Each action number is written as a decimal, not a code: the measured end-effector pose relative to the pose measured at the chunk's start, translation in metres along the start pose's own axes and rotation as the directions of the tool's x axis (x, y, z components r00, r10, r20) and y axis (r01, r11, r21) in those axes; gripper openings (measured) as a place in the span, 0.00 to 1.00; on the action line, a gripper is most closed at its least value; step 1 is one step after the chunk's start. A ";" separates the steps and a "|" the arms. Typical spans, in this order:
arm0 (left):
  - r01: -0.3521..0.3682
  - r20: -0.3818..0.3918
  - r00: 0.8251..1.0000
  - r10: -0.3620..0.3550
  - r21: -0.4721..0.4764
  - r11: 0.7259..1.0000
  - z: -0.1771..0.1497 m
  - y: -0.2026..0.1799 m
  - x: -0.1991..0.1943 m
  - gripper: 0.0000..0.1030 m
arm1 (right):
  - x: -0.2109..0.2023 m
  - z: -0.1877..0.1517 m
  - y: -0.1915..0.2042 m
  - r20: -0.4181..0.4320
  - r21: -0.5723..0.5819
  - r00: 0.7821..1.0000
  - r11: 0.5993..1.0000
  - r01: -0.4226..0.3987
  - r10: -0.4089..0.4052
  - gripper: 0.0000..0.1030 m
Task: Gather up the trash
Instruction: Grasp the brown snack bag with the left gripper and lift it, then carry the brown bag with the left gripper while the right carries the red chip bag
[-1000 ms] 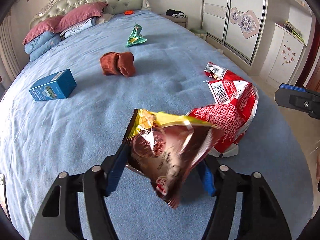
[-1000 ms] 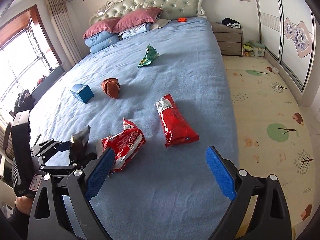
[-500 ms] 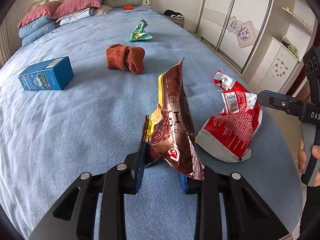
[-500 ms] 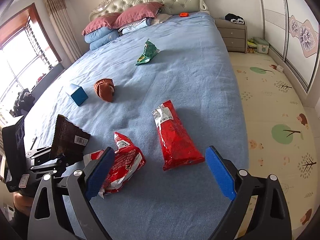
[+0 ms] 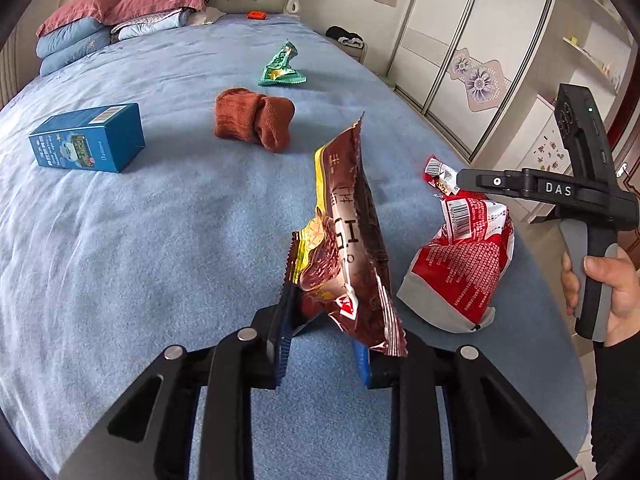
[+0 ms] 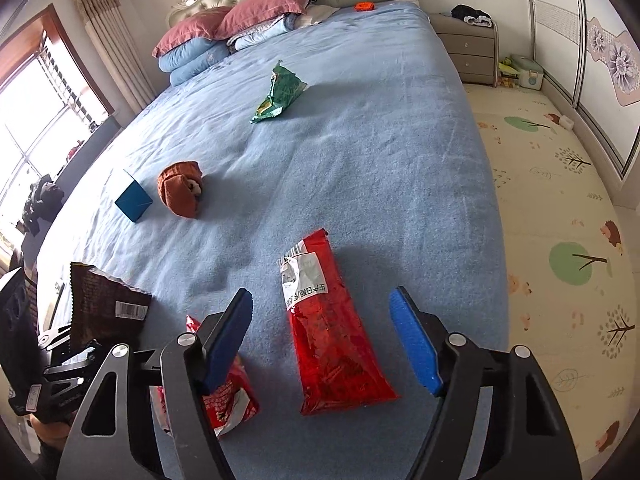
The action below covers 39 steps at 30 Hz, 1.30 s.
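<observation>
My left gripper [image 5: 320,312] is shut on a brown snack bag [image 5: 348,240] and holds it upright above the blue bedspread; the bag also shows in the right wrist view [image 6: 104,308]. A crumpled red and white bag [image 5: 460,264] lies just right of it, also seen under my right gripper's left finger [image 6: 228,396]. My right gripper [image 6: 324,336] is open and hovers over a flat red bag [image 6: 332,344] lying between its fingers. A green wrapper [image 5: 280,68] lies farther up the bed [image 6: 278,96].
A blue box [image 5: 88,138] and a rolled brown sock [image 5: 254,118] lie on the bed [image 6: 380,120]. Pillows [image 5: 120,4] are stacked at the headboard. A nightstand [image 6: 466,48] and a patterned floor mat [image 6: 560,220] are to the right.
My left gripper closed on the brown bag and lifted it upright. My right gripper moved forward over the flat red bag, staying open.
</observation>
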<state>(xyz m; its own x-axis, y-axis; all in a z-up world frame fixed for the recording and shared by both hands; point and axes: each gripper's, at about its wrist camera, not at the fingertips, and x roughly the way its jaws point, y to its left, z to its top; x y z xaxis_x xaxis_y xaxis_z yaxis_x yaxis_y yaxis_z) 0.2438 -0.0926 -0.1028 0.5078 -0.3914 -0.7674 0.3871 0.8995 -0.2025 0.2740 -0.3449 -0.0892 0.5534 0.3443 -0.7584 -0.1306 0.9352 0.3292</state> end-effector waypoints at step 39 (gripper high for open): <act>0.412 -0.120 0.911 -0.394 0.208 0.887 -0.052 -0.260 -0.014 0.25 | -0.229 -0.195 -0.120 0.252 0.210 0.952 0.970 0.124 -0.176 0.35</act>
<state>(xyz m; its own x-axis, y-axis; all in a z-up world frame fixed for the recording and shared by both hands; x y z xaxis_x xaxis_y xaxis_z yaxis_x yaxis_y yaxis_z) 0.0960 -0.3109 -0.0706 0.2175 -0.6879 -0.6924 0.7124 0.5968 -0.3691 0.0024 -0.5195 -0.0652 0.7567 0.1421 -0.6381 0.1148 0.9320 0.3437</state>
